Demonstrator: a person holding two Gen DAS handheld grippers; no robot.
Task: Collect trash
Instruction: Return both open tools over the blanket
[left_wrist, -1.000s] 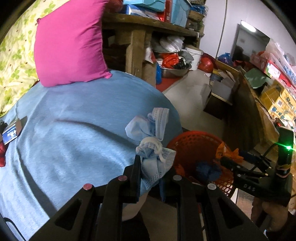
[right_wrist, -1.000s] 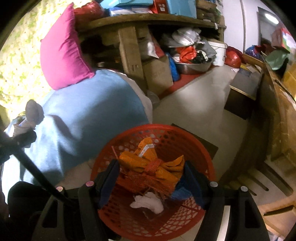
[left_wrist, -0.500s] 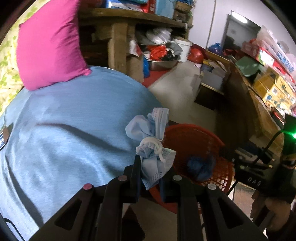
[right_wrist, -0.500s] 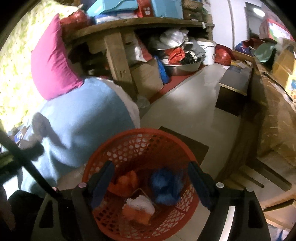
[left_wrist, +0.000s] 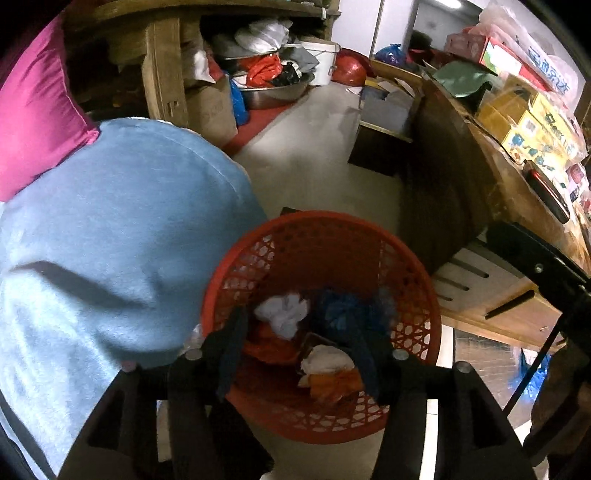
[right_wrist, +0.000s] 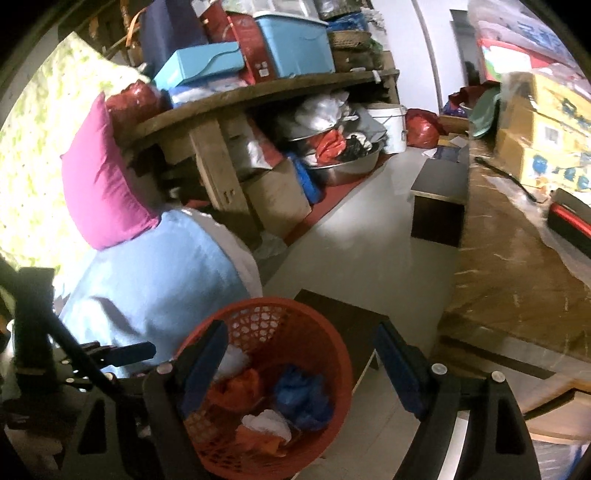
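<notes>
Blue bedding (left_wrist: 110, 236) crowds red basket (left_wrist: 424, 295), apparently touching.

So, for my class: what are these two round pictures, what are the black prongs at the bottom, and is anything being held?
No robot here: a person carries a hand-held pair of tongs in each hand, each with a wide-angle camera looking along its fingers. One picture is from the left tongs, the other from the right tongs. Both look down on a red basket on the floor, holding crumpled trash. Beside it is a blue cushion. The left tongs are opening with nothing between them; the right tongs are open and empty.
</notes>
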